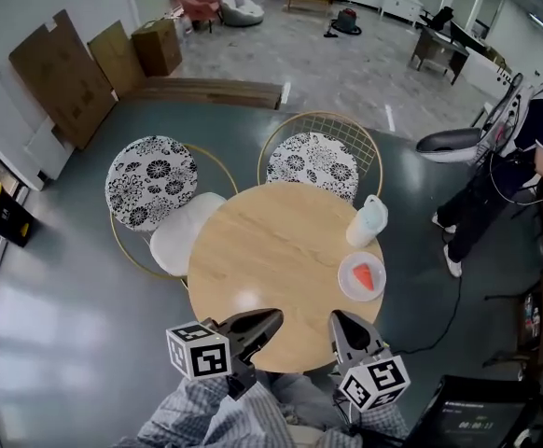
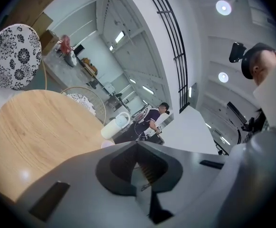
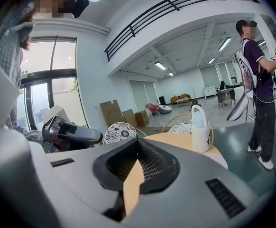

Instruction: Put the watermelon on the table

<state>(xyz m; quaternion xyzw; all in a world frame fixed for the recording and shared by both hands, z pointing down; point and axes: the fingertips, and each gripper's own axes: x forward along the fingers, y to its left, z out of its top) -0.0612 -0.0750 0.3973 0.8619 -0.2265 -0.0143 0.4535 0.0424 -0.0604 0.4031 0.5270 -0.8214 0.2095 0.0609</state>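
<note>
Since the watermelon point(image 1: 368, 276) lies on a plate point(image 1: 344, 287) and not on the bare wood, the task looks not yet begun, if it means moving the slice off the plate; neither gripper has it; the left gripper point(image 1: 273, 316) and the right gripper point(image 1: 338, 316) hang side by side over the near edge of the table point(image 1: 262, 250), well apart from the plate, which sits by the table's right rim; in its own view the left gripper point(image 2: 137, 143) has its jaws together with nothing between them; the right gripper point(image 3: 138, 140) likewise shows its tips met and empty, with only a wedge of tabletop seen through the gap behind them; what is left, as I judge it, is the whole job: open, reach right, take the slice, lift it clear of the plate, set it on the wood; the right gripper is the nearer one; the watermelon is a small red-orange wedge lying flat near the middle of the round white plate; any rind is too small to make out; a jug point(image 1: 368, 220) stands just beyond the plate, close enough to mind on the reach
</note>
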